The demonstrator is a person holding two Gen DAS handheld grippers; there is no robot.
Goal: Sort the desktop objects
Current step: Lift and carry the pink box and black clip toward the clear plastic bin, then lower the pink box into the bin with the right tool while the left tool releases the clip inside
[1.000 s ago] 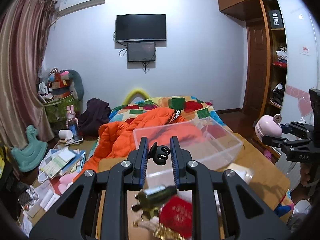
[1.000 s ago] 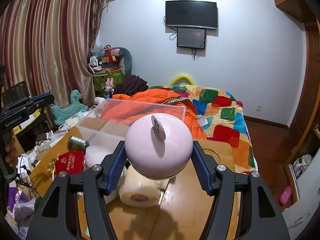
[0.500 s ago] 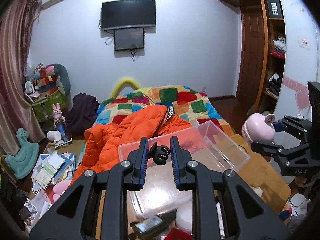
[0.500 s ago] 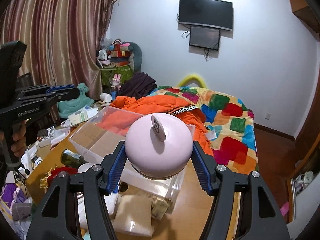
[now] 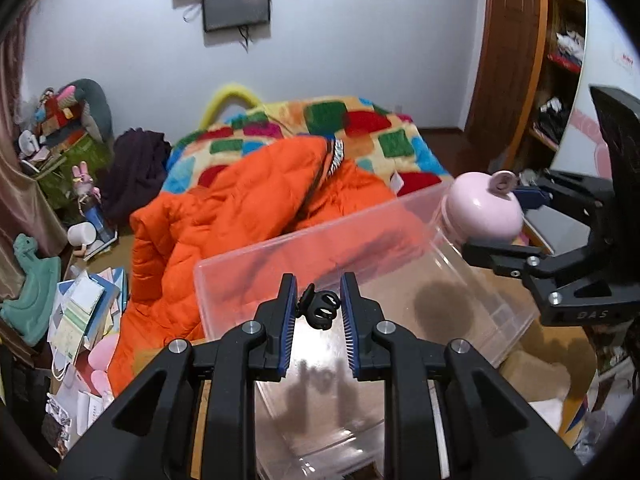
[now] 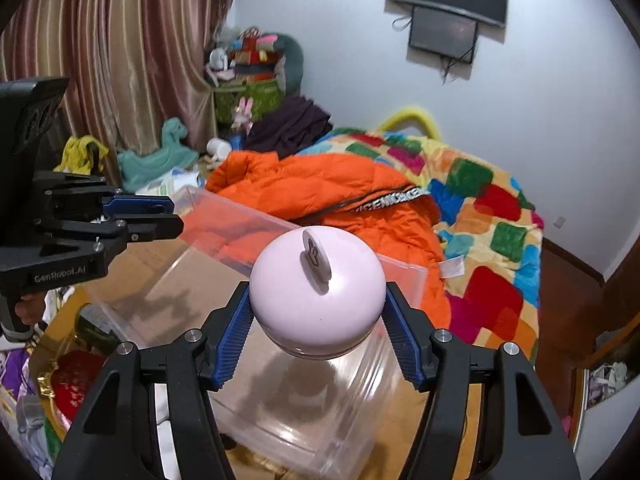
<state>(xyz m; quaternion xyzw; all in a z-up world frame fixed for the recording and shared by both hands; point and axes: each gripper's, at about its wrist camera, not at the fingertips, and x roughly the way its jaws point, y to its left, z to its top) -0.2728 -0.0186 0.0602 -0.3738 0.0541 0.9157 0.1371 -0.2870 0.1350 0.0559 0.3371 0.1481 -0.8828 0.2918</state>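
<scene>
- Patchwork blanket of red, green, blue and yellow squares (image 5: 352, 128) spread across the far background, from 11 to 1 o'clock in the left wrist view; puffy orange quilted jacket (image 5: 240, 208) heaped on its near edge, directly behind the bin.
- Clear rectangular plastic storage bin (image 5: 500, 320) standing open on the brown wooden desk (image 6: 404, 432), filling the centre of both views; shadows of both tools cast onto its see-through floor.
- Left gripper (image 5: 318, 312) poised above the bin's near-left part, blue ribbed pads (image 5: 289, 320) closed in on a small black plastic claw hair clip (image 5: 319, 310); clip pinched squarely between the tips, touching both pads, clear of the bin floor below.
- Right gripper (image 6: 318, 316) at 3 o'clock in the left view, above the bin's far-right corner, blue pads (image 6: 232, 332) spread wide and clamped against the lower flanks of a glossy pale-pink round dome-shaped container with a small flat tab on top (image 6: 318, 292).
- Pink container held upright, tab pointing up, bulging well above the jaws at 12 o'clock from the tips, underside hanging over the bin interior without touching it.
- Seen from the left, same pink container (image 5: 484, 208) sitting just beyond the bin's back rim.
- Dark green bottle (image 6: 94, 328) and red pouch with gold trim (image 6: 76, 380) lying on the desk at 8 o'clock in the right view, outside the bin's left wall.
</scene>
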